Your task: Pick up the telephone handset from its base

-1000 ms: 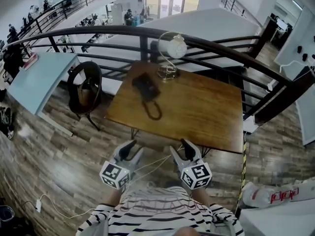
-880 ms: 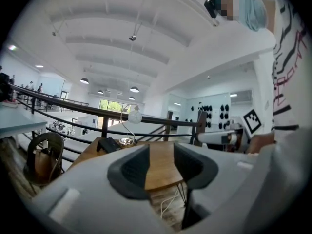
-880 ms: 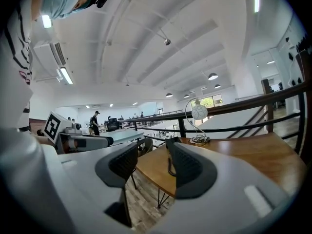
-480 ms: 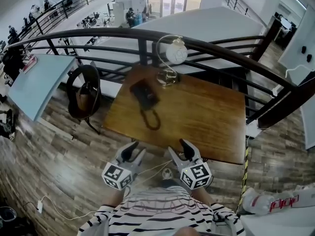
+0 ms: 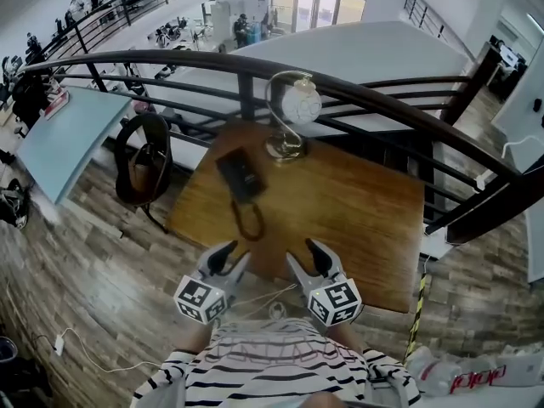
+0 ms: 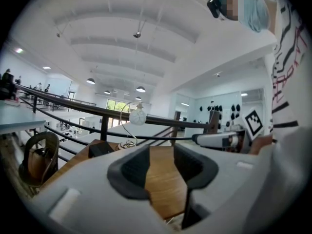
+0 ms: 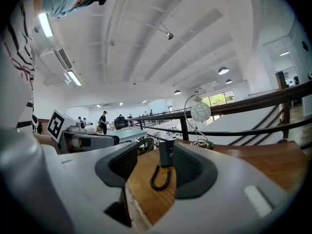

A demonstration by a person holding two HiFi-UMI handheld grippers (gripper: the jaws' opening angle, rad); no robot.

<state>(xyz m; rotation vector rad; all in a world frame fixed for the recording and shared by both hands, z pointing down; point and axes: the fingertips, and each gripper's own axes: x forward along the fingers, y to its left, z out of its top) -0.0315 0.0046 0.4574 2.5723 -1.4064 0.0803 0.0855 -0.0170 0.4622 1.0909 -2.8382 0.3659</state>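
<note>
Your left gripper (image 5: pixel 231 255), right gripper (image 5: pixel 304 255) gape empty; handset (image 5: pixel 240 175) lies far, slightly left, axis near-far; left nearer.

The left gripper (image 5: pixel 231 257) sits at about 7 o'clock from the middle of the head view, and the right gripper (image 5: pixel 306 257) sits at about 5 o'clock, level with it and close beside it. The left one points toward 1 o'clock and the right toward 11 o'clock, so their tips lean toward each other. Both are held nearly level. Each gripper's jaws stand apart and grip nothing. Both forearms, in striped sleeves (image 5: pixel 170 374), are drawn in against the chest.
</note>
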